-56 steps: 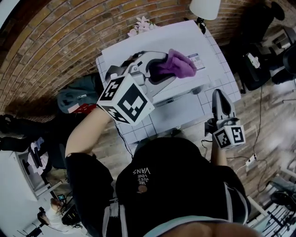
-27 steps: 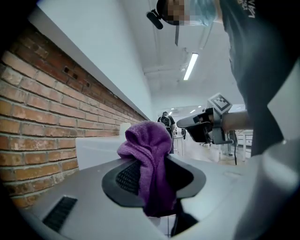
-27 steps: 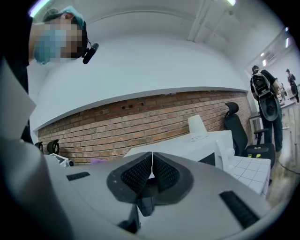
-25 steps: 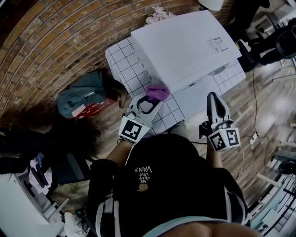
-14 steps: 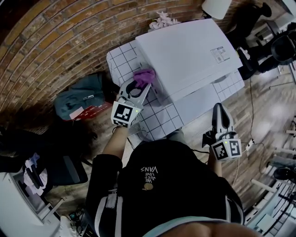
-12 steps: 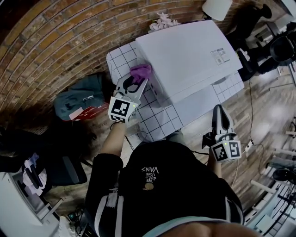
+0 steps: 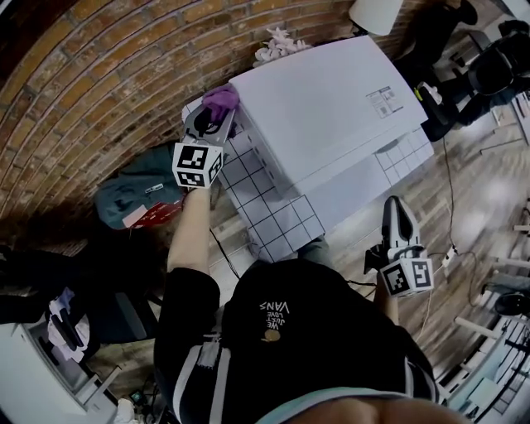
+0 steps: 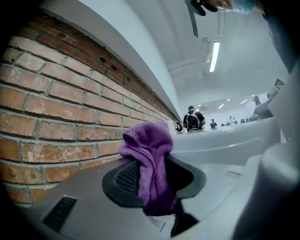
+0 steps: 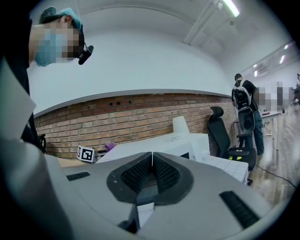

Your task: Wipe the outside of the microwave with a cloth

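A white microwave [image 7: 319, 112] stands on a tiled white table [image 7: 281, 224] by a brick wall. My left gripper [image 7: 217, 106] is shut on a purple cloth [image 7: 220, 98] and holds it at the microwave's far left corner, next to the wall. In the left gripper view the purple cloth [image 8: 150, 164] hangs from between the jaws, with the microwave's white side [image 8: 225, 145] at the right. My right gripper [image 7: 397, 209] hangs shut and empty off the table's right front, away from the microwave. The right gripper view shows the microwave [image 9: 164, 143] ahead and the cloth [image 9: 110, 146] far off.
A brick wall [image 7: 108, 74] runs behind the table. A grey-green bag [image 7: 141, 186] lies on the floor at the left. A white lamp [image 7: 373, 12] and pink flowers [image 7: 277, 41] stand behind the microwave. An office chair [image 9: 225, 131] and a standing person [image 9: 246, 108] are at the right.
My left gripper has carried the purple cloth from the microwave's front left side up along its left side to the back corner by the wall. The right gripper has barely moved.
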`<control>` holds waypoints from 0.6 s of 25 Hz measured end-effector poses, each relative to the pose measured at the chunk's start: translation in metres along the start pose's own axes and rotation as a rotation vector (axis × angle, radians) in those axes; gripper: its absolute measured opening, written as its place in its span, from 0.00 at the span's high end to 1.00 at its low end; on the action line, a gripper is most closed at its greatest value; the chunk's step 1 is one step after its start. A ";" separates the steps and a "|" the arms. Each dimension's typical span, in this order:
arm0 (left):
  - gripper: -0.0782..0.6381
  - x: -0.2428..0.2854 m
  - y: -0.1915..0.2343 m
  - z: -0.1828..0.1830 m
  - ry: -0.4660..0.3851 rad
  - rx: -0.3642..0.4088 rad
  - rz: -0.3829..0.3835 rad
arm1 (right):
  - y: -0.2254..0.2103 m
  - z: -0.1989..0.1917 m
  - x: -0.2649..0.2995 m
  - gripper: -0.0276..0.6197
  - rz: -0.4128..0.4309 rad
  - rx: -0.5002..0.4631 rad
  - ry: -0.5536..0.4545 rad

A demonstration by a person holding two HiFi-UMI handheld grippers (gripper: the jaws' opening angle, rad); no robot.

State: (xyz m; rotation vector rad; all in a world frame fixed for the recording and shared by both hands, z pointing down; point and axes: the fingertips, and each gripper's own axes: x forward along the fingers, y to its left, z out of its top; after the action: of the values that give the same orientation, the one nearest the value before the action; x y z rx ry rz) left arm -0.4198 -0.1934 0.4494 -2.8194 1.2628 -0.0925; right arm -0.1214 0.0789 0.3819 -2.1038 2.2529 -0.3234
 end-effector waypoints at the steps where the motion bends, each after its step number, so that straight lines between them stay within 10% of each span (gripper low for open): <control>1: 0.69 0.002 0.004 -0.001 0.003 -0.003 0.008 | -0.002 -0.001 -0.001 0.95 -0.004 0.002 0.002; 15: 0.69 -0.062 -0.081 -0.019 -0.017 -0.057 -0.078 | 0.018 -0.009 0.011 0.95 0.087 0.013 0.015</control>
State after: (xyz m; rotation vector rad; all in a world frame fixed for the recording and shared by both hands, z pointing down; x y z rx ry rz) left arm -0.4023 -0.0933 0.4719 -2.9108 1.1711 -0.0370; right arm -0.1414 0.0702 0.3883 -1.9970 2.3359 -0.3500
